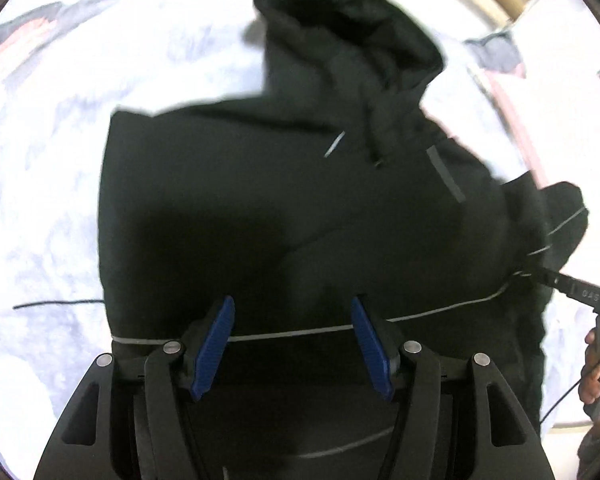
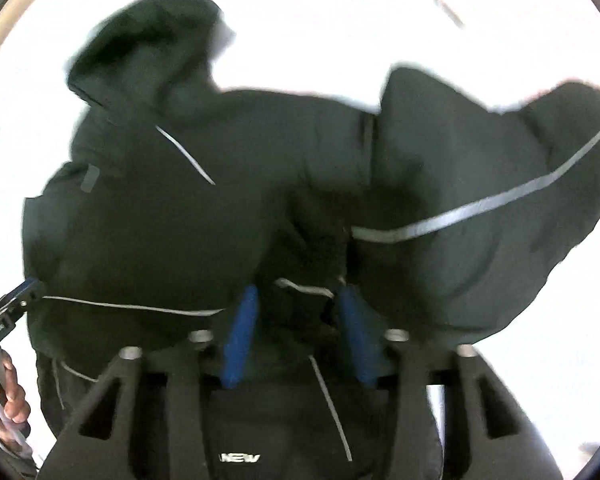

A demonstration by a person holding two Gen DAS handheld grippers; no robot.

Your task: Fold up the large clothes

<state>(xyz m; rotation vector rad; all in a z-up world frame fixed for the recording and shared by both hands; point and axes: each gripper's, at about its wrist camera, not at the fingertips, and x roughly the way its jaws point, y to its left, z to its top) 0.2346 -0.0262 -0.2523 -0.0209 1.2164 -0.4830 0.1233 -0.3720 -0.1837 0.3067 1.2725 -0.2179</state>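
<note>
Hoodie (image 1: 260, 208) folding is progressing: we are spreading the black garment on the pale bed (image 1: 40, 200), left gripper (image 1: 292, 344) released and hovering over its hem, right gripper (image 2: 296, 336) parted around bunched fabric. We are judging even tension matters most. No containers are showing.

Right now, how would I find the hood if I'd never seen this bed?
Look for the pale bedcover and the big black jacket spread across it. Follow the jacket to its far end, away from the left gripper. The hood is the rounded, puffy pouch sticking out there, unlike the flat body with thin grey stripes.
</note>
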